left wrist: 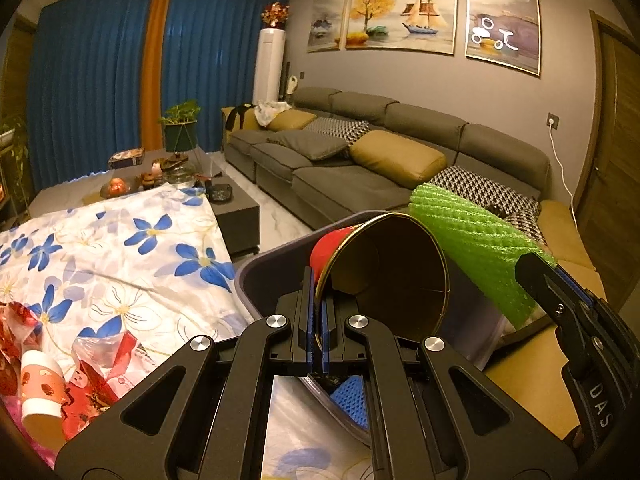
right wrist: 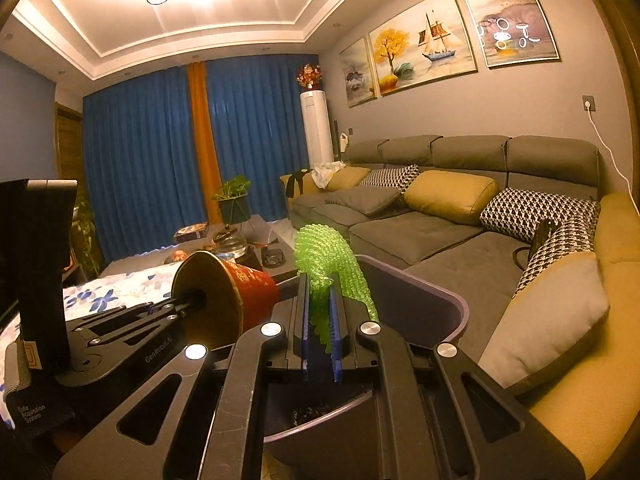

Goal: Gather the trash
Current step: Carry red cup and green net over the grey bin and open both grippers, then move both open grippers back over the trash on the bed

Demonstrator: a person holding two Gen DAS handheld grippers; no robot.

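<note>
Left gripper (left wrist: 318, 320) clamps cup (left wrist: 384, 276) rim; right gripper (right wrist: 320, 320) pinches green foam (right wrist: 332, 264). Both over bin (right wrist: 424, 296), centre frame, undropped. Wrappers (left wrist: 96, 376) remain lower left on counter (left wrist: 120, 240).

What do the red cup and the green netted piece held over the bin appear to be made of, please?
Red cup: probably paper, glossy red printed outside, matte brownish inside with a seam line and thin gold rim; the left gripper pinches its thin wall flat.
Green netted piece: likely soft foam mesh, bumpy lattice surface, slightly translucent, bending in the right gripper.
Bin: seemingly smooth grey plastic.
</note>
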